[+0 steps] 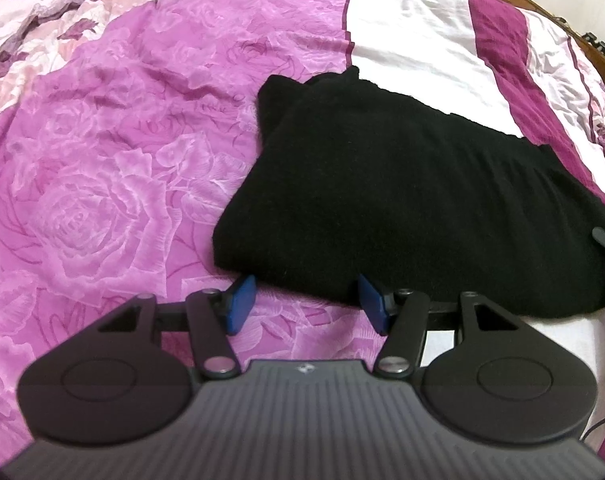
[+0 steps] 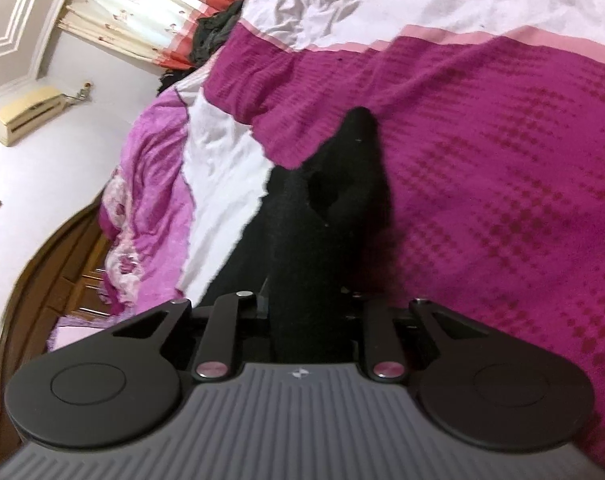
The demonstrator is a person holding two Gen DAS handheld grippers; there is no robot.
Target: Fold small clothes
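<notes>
Garment [image 1: 402, 200] on bedspread [image 1: 102, 160] (right side), pillow [image 1: 414, 32] behind

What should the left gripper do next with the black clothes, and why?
Probably slide forward and close on the near edge of the black garment. The left gripper is open right at that edge, while the right gripper already holds the cloth.

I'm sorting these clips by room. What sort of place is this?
Most likely a bedroom: the black garment lies on a bed with a pink rose-print bedspread, beside a curved wooden bed frame, with curtains at the wall behind.
</notes>
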